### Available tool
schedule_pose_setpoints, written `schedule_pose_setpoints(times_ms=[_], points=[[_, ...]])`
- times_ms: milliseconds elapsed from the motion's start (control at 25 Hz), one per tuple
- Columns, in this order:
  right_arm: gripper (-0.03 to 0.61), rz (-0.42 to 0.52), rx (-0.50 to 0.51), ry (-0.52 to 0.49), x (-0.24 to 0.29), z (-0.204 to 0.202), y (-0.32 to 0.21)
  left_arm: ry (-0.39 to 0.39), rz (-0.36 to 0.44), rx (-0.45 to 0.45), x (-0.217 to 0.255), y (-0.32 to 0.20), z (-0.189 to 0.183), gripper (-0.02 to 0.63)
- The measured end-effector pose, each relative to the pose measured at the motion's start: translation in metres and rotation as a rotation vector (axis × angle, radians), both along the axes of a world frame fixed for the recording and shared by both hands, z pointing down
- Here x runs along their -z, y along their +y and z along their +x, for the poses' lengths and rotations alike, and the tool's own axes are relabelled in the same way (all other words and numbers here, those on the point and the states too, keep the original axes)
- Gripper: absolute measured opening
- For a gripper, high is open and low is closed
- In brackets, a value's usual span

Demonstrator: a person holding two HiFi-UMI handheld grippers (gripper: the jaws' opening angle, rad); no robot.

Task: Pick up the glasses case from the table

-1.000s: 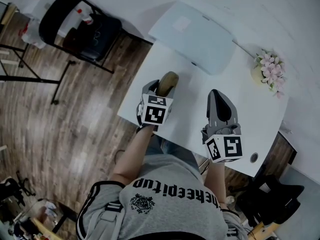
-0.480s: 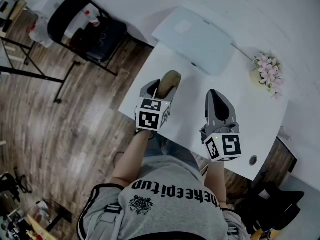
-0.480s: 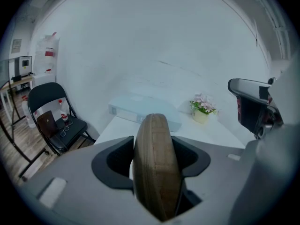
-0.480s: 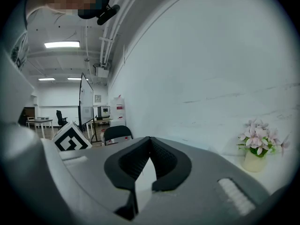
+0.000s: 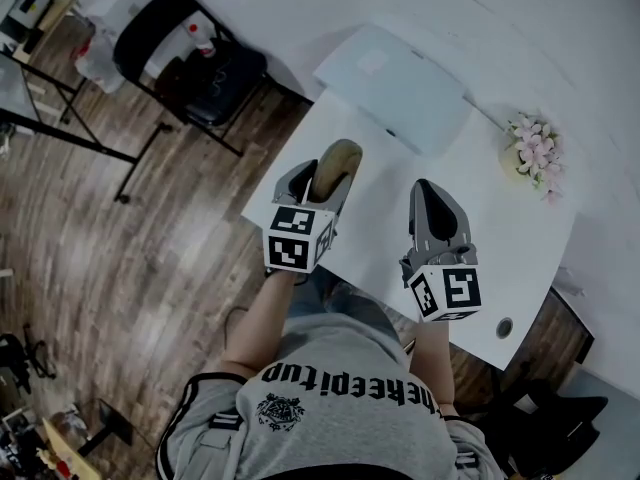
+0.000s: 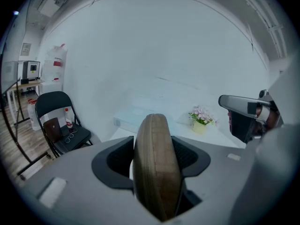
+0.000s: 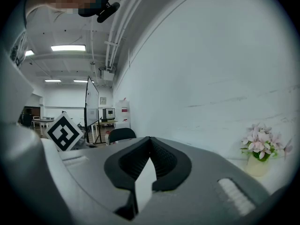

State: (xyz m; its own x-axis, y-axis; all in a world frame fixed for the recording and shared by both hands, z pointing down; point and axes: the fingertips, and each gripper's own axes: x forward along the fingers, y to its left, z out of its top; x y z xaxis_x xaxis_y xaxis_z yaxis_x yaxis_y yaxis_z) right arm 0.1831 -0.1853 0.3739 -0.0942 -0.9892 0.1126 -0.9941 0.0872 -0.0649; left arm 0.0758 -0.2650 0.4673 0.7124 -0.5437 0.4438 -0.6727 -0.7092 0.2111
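I am gripping the glasses case [image 6: 157, 165] on edge with the left gripper [image 5: 320, 181], fingers clamping its flat sides, apparently clear of the tabletop [image 5: 520, 238]. The right gripper [image 5: 432, 200] is idling, fingers together.

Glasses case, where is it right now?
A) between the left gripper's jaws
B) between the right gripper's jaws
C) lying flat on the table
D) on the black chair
A: the left gripper view shows the brown glasses case standing edge-on, pressed on both sides by the pads of the left gripper.
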Motion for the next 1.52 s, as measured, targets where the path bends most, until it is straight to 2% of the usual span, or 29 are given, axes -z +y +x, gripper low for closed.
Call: schedule_pose_setpoints(times_ms=[720, 1520], points=[[0.002, 0.048, 0.074, 0.023, 0.018, -0.016, 0.017, 0.124, 0.142, 0.073, 0.063, 0.028, -0.027, 0.261], [0.002, 0.1, 0.122, 0.052, 0.037, -0.022, 0.046, 0.202, 0.296, 0.128, 0.108, 0.069, -0.045, 0.261]])
